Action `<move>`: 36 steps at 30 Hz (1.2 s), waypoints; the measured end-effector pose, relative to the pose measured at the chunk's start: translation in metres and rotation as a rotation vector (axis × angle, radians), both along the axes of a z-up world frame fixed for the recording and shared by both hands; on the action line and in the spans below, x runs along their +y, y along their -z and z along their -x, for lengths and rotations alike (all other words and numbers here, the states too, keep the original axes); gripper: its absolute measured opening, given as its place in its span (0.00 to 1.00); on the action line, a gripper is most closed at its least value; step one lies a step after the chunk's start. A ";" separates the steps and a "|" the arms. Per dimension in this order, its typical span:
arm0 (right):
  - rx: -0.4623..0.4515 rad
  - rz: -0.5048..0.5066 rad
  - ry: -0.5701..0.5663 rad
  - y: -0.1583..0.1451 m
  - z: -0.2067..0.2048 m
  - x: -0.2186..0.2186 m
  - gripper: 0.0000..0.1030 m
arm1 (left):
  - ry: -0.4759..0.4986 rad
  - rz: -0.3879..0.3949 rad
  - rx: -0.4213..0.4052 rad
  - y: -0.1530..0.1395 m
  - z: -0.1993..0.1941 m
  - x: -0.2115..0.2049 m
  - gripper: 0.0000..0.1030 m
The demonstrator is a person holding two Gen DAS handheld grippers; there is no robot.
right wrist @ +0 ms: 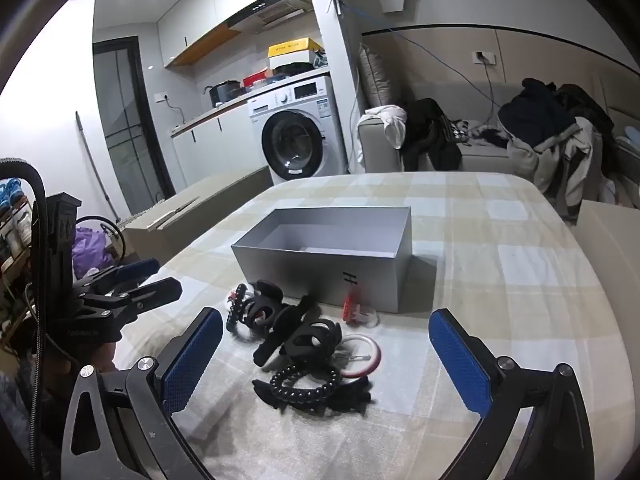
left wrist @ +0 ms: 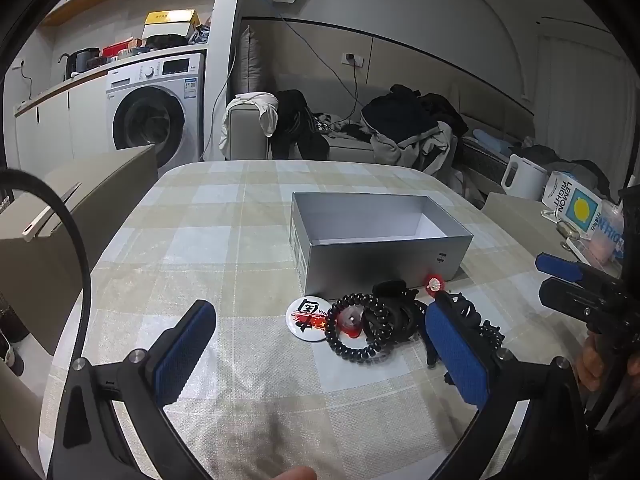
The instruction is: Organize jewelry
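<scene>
One open grey rectangular cardboard box (left wrist: pixel 384 256) stands on the checked tablecloth. Before it lie one round white pin badge with black and red print (left wrist: pixel 308 318), one black beaded bracelet (left wrist: pixel 354 334) and one pink ring-shaped bangle (right wrist: pixel 360 356). The tangled black plastic hair claws (right wrist: pixel 300 332) number at least three.

A table (left wrist: pixel 208 240) in checked cloth is carrying an open grey box (left wrist: pixel 384 256) ahead of both claws; nearer them, hair clips (right wrist: pixel 300 332), a bead bracelet (left wrist: pixel 354 330) and a round badge (left wrist: pixel 308 318) are lying together.

home | washing machine (left wrist: pixel 154 114) | sofa (left wrist: pixel 340 136) | range hood (right wrist: pixel 272 8)
</scene>
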State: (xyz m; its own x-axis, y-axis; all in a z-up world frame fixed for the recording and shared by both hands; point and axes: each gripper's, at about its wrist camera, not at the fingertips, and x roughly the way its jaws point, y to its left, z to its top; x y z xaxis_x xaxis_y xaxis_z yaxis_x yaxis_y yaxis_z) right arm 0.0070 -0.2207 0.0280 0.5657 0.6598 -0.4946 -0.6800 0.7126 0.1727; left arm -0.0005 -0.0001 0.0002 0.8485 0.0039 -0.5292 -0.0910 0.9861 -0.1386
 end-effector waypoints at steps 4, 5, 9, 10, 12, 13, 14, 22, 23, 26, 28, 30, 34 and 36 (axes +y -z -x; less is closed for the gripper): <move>0.005 0.005 0.000 0.000 -0.001 0.000 1.00 | -0.001 -0.008 0.004 0.000 0.000 -0.001 0.99; 0.004 0.004 0.001 0.000 0.000 0.000 1.00 | -0.002 -0.010 0.005 0.000 0.000 -0.001 0.99; 0.006 0.004 0.000 0.000 -0.002 0.000 1.00 | -0.003 -0.011 0.006 0.001 -0.002 -0.001 0.99; 0.006 0.004 0.001 0.000 -0.001 -0.001 1.00 | -0.003 -0.011 0.006 0.001 -0.003 -0.001 0.99; 0.006 0.004 0.001 -0.002 -0.001 -0.003 1.00 | -0.004 -0.011 0.006 0.001 -0.003 0.000 0.99; 0.007 0.005 0.002 -0.002 -0.001 -0.003 1.00 | -0.004 -0.012 0.007 0.001 -0.003 0.000 0.99; 0.009 0.003 0.001 0.000 -0.003 -0.002 1.00 | -0.005 -0.014 0.006 0.001 -0.003 0.000 0.99; 0.005 0.011 0.001 0.002 -0.004 -0.002 1.00 | 0.003 -0.002 0.008 0.005 -0.003 0.004 0.99; 0.005 0.012 0.002 0.002 -0.004 -0.003 1.00 | 0.007 -0.003 0.007 0.005 -0.003 0.004 0.99; 0.010 0.007 0.007 0.002 -0.006 -0.005 1.00 | 0.008 -0.022 0.005 0.002 -0.002 -0.001 0.99; 0.018 0.004 0.006 0.003 -0.007 -0.005 1.00 | 0.007 -0.024 0.002 0.001 -0.001 -0.002 0.99; 0.023 0.005 0.006 0.003 -0.008 -0.006 1.00 | 0.005 -0.022 0.002 0.001 0.000 -0.001 0.99; 0.024 0.006 0.007 0.004 -0.008 -0.006 1.00 | 0.003 -0.021 0.009 0.001 -0.002 0.000 0.99; 0.023 0.009 0.007 0.004 -0.008 -0.005 1.00 | 0.003 -0.018 0.008 0.001 -0.002 0.001 0.99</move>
State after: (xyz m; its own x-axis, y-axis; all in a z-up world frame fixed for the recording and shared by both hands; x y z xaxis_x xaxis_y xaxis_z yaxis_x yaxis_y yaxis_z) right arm 0.0148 -0.2261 0.0238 0.5589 0.6515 -0.5130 -0.6710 0.7188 0.1819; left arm 0.0015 0.0007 -0.0005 0.8445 0.0104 -0.5354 -0.0886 0.9887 -0.1206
